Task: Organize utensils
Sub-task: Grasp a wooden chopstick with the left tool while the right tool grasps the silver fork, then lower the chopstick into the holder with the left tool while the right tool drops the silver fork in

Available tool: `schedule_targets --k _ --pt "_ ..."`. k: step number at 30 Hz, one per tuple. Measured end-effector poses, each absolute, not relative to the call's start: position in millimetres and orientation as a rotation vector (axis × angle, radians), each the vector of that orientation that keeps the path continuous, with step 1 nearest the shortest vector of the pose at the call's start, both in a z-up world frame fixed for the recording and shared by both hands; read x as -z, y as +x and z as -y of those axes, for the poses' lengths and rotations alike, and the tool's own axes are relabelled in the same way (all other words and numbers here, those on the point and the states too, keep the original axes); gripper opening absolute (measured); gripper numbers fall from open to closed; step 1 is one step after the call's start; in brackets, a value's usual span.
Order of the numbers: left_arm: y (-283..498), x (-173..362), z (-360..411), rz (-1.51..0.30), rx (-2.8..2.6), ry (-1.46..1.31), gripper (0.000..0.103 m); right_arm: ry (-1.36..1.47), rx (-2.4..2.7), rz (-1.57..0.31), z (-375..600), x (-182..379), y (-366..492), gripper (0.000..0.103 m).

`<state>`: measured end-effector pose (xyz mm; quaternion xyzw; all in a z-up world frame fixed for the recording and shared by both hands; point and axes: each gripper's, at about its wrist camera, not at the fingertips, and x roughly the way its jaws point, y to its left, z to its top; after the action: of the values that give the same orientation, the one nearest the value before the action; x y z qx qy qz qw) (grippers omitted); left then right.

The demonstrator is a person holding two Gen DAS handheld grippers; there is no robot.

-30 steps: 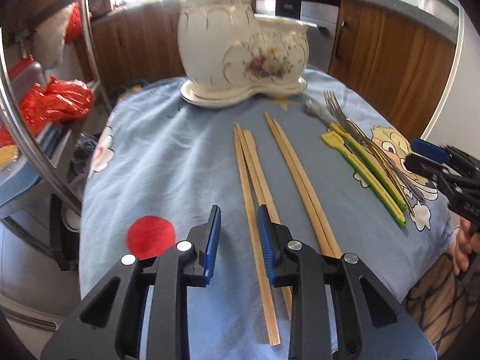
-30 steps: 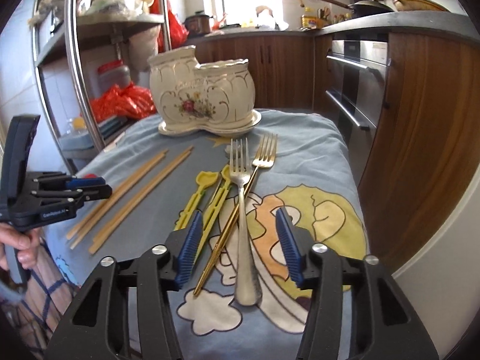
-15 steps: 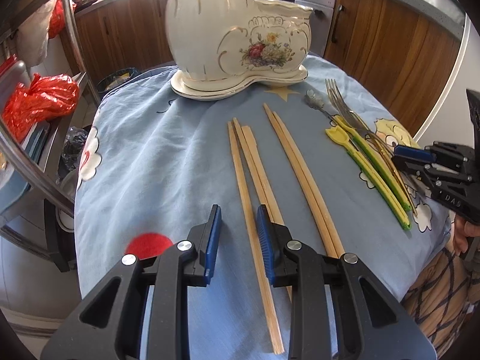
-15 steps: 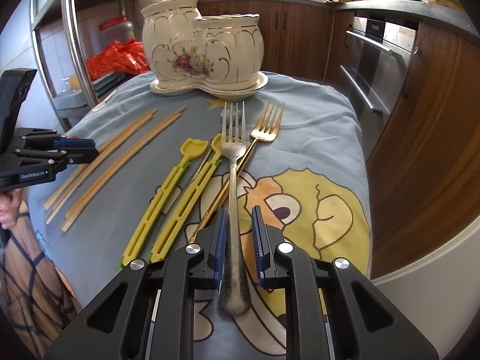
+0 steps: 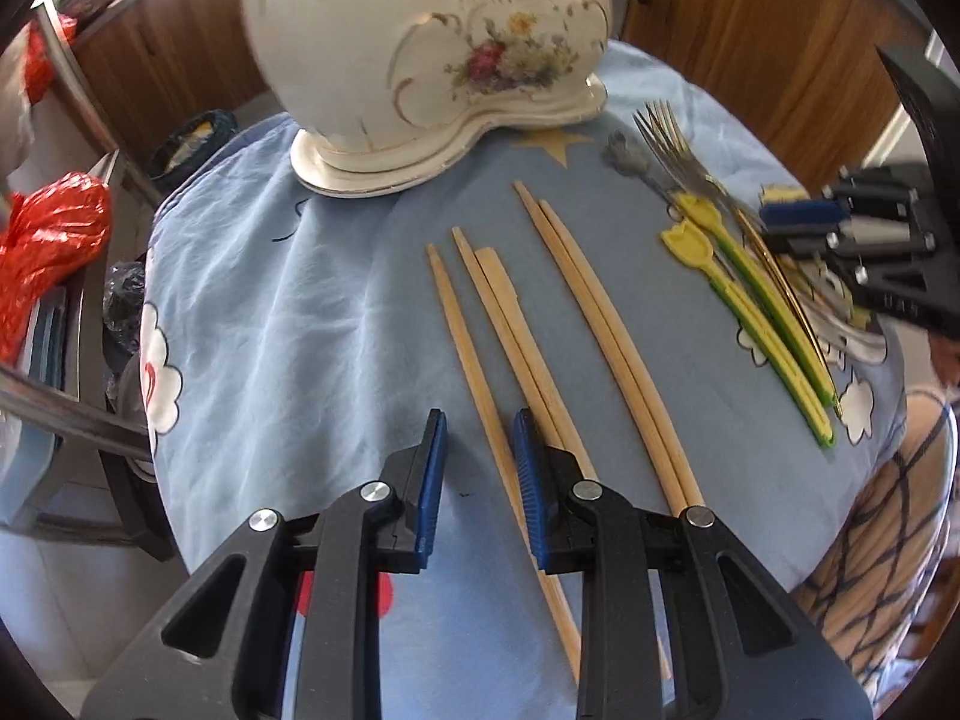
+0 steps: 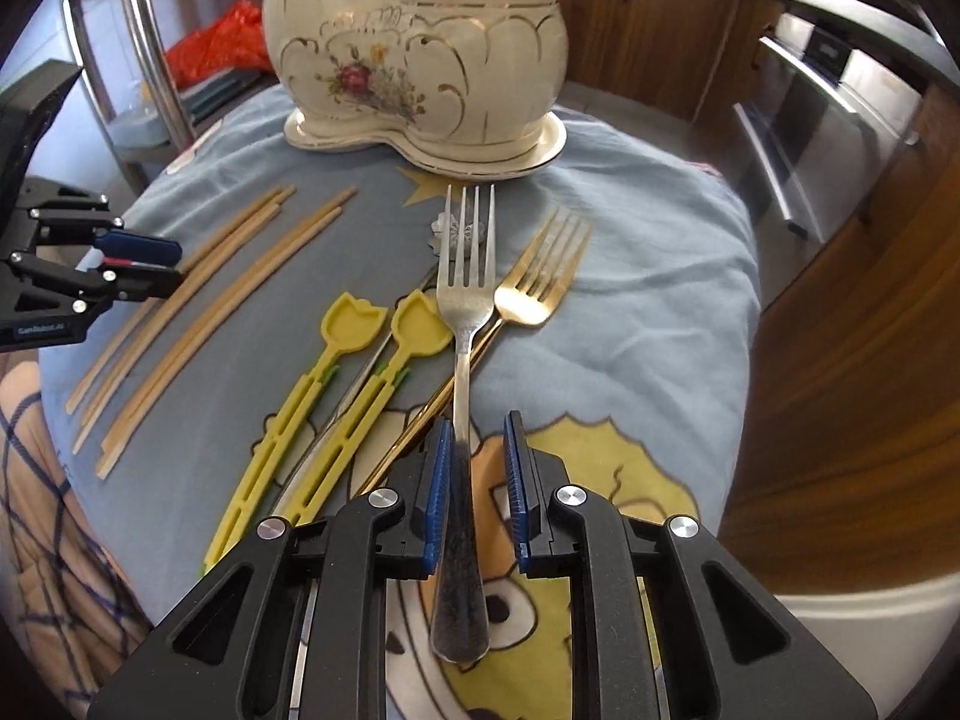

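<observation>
A cream ceramic utensil holder point(image 6: 420, 54) with flower print stands at the table's far end, also in the left wrist view point(image 5: 432, 48). My right gripper point(image 6: 477, 486) has its blue pads on either side of a silver fork's point(image 6: 465, 312) handle, with a small gap on the right. A gold fork point(image 6: 534, 282) and two yellow tulip-shaped tools point(image 6: 312, 396) lie beside it. My left gripper point(image 5: 477, 480) is open, low over the wooden chopsticks point(image 5: 480, 360), one chopstick between its pads. More chopsticks point(image 5: 612, 336) lie to the right.
The table wears a blue cartoon cloth point(image 5: 270, 312). A metal rack with red bags point(image 5: 48, 240) stands to the left. Wooden cabinets point(image 6: 840, 312) and an oven are on the right. The person's leg point(image 6: 54, 540) is at the near edge.
Both grippers moved forward and down towards the table. The right gripper closed from wide open to narrow around the silver fork handle. The left gripper came down over the chopsticks.
</observation>
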<state>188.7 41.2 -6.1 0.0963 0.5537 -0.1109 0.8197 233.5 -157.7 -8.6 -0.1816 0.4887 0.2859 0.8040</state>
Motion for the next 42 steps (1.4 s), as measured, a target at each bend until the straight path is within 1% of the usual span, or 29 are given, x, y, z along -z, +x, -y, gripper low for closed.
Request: schedule_targets --k 2,3,5,13,16,18,21,24,25,26,27,28,33,37,42 --pt "193 6 -41 -1.205 0.237 0.234 0.019 -0.386 -0.627 -1.075 157 9 240 0.018" --pt "196 6 -40 -1.214 0.236 0.242 0.018 -0.388 -0.64 -1.084 157 9 243 0.013" --pt "198 6 -42 -1.232 0.239 0.246 0.012 -0.403 -0.656 -1.096 155 9 243 0.007" --pt "204 4 -55 -1.294 0.256 0.244 0.011 -0.475 -0.663 -1.145 155 8 240 0.007" --pt "208 3 -60 -1.348 0.273 0.256 0.011 -0.512 -0.668 -1.173 149 7 243 0.01" --pt "209 3 -58 -1.375 0.278 0.272 0.011 -0.53 -0.667 -1.196 146 7 248 0.018" --pt "209 5 -54 -1.426 0.281 0.328 0.011 -0.529 -0.678 -1.234 145 7 256 0.024" --pt "209 5 -49 -1.452 0.283 0.353 0.011 -0.499 -0.704 -1.269 146 8 266 0.024" --pt "210 5 -48 -1.461 0.28 0.353 0.011 -0.498 -0.707 -1.268 146 8 267 0.023" --pt "210 6 -46 -1.464 0.278 0.353 0.011 -0.495 -0.709 -1.263 146 8 268 0.018" --pt "211 6 -46 -1.465 0.274 0.347 0.011 -0.484 -0.713 -1.26 146 8 268 0.01" --pt "211 6 -47 -1.462 0.272 0.343 0.011 -0.479 -0.714 -1.254 148 8 269 0.007" --pt "203 3 -54 -1.383 0.26 0.305 0.006 -0.475 -0.72 -1.188 152 4 259 0.006" --pt "186 -12 -70 -1.269 0.27 0.174 0.006 -0.436 -0.727 -1.099 164 -9 248 0.006" --pt "168 -43 -86 -1.092 0.266 0.068 0.006 -0.321 -0.721 -0.941 184 -35 235 0.006"
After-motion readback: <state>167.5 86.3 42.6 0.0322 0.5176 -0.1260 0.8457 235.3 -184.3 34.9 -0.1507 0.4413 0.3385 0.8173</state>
